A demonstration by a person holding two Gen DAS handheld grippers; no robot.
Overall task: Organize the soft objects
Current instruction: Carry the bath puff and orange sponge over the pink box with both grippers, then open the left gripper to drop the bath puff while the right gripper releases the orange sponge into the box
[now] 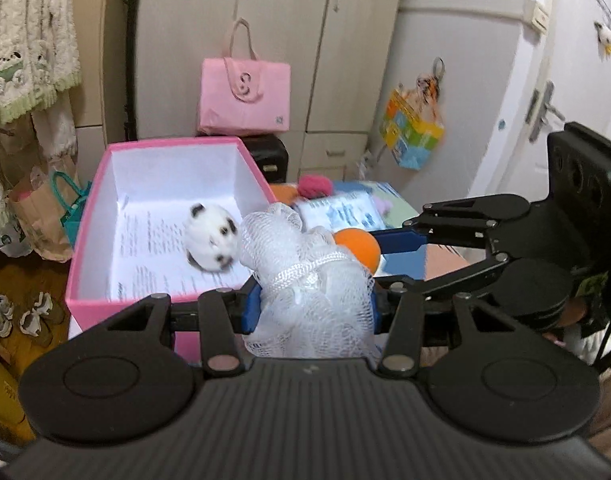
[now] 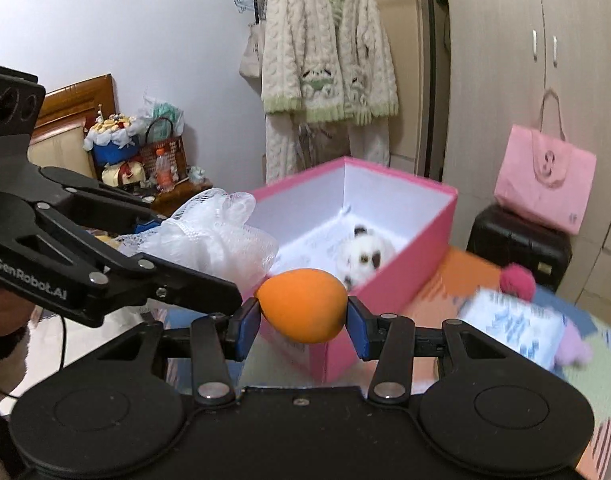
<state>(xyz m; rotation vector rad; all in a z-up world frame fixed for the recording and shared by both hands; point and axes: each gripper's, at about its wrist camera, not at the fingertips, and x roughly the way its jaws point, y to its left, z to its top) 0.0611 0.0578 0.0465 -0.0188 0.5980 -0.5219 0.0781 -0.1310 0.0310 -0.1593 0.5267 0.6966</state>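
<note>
Tools [image 1: 315, 306] [image 2: 304, 316] level, gripping loofah [image 1: 309, 280], orange sponge [image 2: 301, 304].

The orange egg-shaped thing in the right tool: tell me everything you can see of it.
The orange egg-shaped sponge looks smooth, matte and foam-like, uniformly orange with no markings visible. It lies sideways, its narrower end toward the right finger, clamped at both ends between the blue pads of the right tool. It is held in the air just in front of the near corner of the open pink box, not touching it as far as I can tell. In the left wrist view it shows behind the white mesh pouf.
</note>
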